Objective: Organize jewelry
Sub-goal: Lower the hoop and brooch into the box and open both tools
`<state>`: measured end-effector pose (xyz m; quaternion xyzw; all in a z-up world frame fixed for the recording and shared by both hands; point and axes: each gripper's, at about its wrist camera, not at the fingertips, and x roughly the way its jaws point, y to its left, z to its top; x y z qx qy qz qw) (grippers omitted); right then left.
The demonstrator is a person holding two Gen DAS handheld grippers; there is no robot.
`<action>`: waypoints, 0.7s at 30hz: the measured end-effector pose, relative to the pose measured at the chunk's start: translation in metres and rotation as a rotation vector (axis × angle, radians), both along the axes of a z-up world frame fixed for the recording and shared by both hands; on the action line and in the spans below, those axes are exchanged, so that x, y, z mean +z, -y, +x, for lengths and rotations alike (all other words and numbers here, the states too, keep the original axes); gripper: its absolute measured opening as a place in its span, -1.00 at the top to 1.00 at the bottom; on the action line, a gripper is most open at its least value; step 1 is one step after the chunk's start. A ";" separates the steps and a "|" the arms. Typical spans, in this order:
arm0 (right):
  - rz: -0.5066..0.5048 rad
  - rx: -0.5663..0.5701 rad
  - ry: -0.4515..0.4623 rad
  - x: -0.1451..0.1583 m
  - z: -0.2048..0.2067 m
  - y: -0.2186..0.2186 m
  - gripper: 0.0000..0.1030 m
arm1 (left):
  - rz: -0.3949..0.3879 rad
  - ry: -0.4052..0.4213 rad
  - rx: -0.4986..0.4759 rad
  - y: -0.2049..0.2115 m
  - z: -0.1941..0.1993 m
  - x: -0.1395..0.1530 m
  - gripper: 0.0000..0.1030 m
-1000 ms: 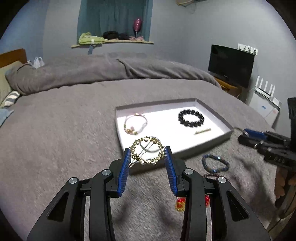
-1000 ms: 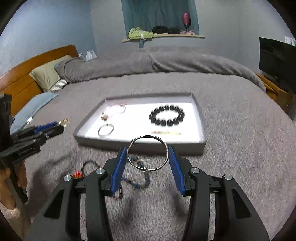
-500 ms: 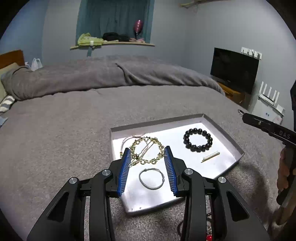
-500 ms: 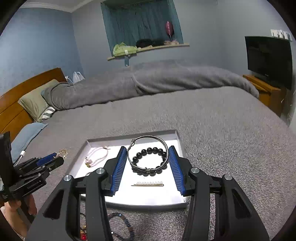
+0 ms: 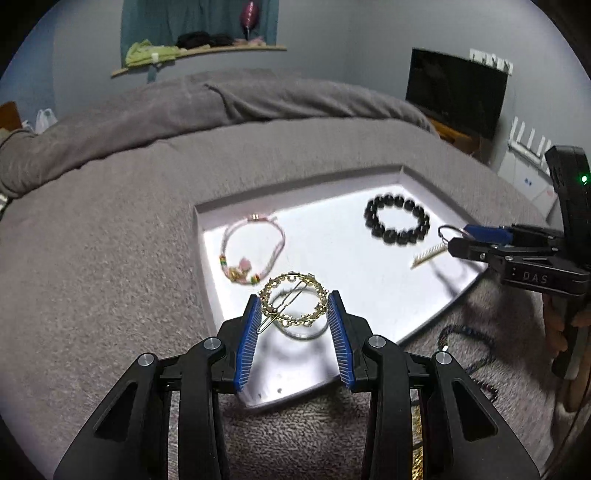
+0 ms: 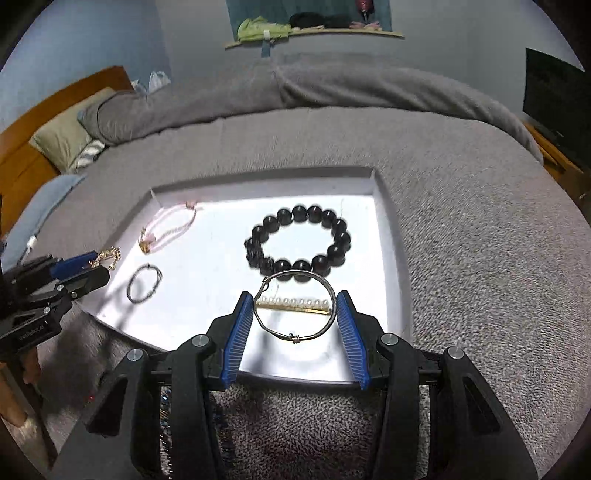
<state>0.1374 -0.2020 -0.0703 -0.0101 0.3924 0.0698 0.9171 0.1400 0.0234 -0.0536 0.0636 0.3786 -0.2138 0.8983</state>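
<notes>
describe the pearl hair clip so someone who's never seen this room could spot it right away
On the grey bed sits a shallow white tray. The pearl hair clip lies on its floor just nearer than the black bead bracelet. It is the only straight piece there: a thin gold bar topped with white pearls, among round ones.

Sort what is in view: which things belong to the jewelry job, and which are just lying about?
Job:
- tray
- gold hair clip in left tool
- silver bangle in right tool
- black bead bracelet
- pink cord bracelet
- pearl clip
- thin silver ring

Lying about:
- television
- pillow
- green cloth
</notes>
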 end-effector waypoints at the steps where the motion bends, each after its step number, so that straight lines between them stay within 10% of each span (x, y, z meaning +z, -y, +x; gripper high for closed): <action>1: -0.012 0.000 -0.003 -0.001 0.000 -0.002 0.09 | 0.008 -0.012 -0.001 0.001 0.001 -0.004 0.25; 21: -0.080 -0.021 -0.083 -0.019 0.005 -0.003 0.09 | 0.089 -0.130 0.003 0.000 0.007 -0.031 0.24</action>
